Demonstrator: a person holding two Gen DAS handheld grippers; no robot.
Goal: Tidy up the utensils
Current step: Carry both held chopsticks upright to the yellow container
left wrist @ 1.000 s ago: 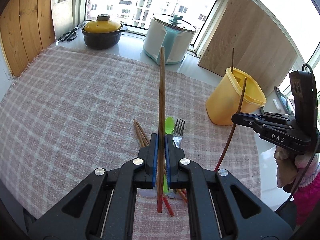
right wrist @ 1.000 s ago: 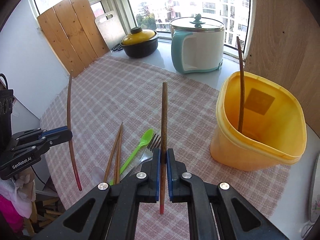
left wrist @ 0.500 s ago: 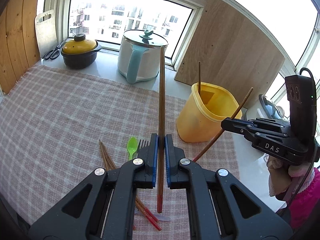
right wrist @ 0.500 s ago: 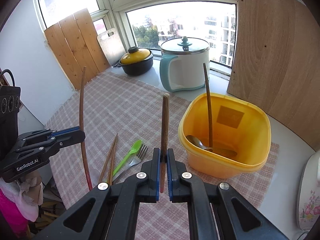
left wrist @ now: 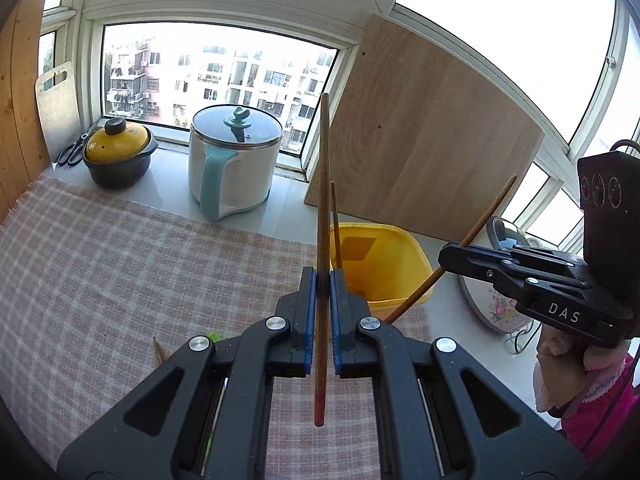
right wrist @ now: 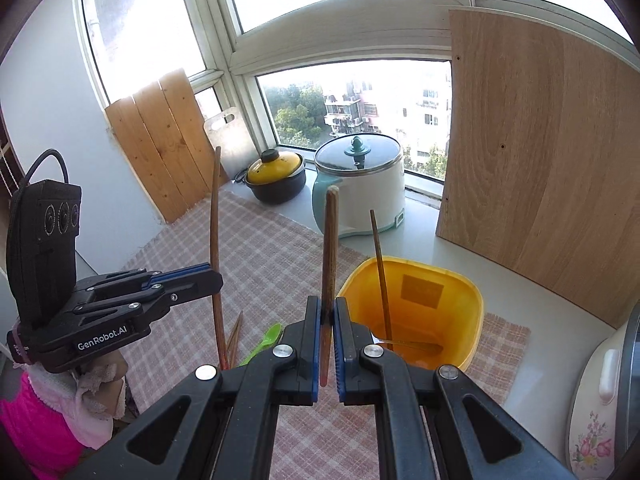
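Note:
My left gripper [left wrist: 323, 280] is shut on a brown chopstick [left wrist: 322, 200] with a red tip, held upright above the checked cloth. My right gripper [right wrist: 328, 308] is shut on a second brown chopstick [right wrist: 330, 240]; in the left wrist view that gripper [left wrist: 448, 258] holds its chopstick [left wrist: 484, 216] tilted beside the yellow tub. The yellow tub [right wrist: 468, 312] [left wrist: 400, 276] holds one chopstick [right wrist: 380, 272] and a spoon [right wrist: 416, 346]. On the cloth lie loose chopsticks [right wrist: 236, 332] and a green spoon [right wrist: 264, 340]. In the right wrist view the left gripper [right wrist: 214, 280] is to the left.
A white and teal pot [left wrist: 232, 164] and a black pot with a yellow lid [left wrist: 118, 158] stand on the sill. Scissors [left wrist: 72, 152] and a cutting board [left wrist: 56, 108] are at the back left. A wooden panel [left wrist: 424, 140] leans behind the tub. A floral appliance [right wrist: 596, 412] is at the right.
Both grippers have risen and tilted up, each still holding its chopstick. The right gripper's chopstick is now tilted next to the yellow tub; the tub looks closer and lower in both views.

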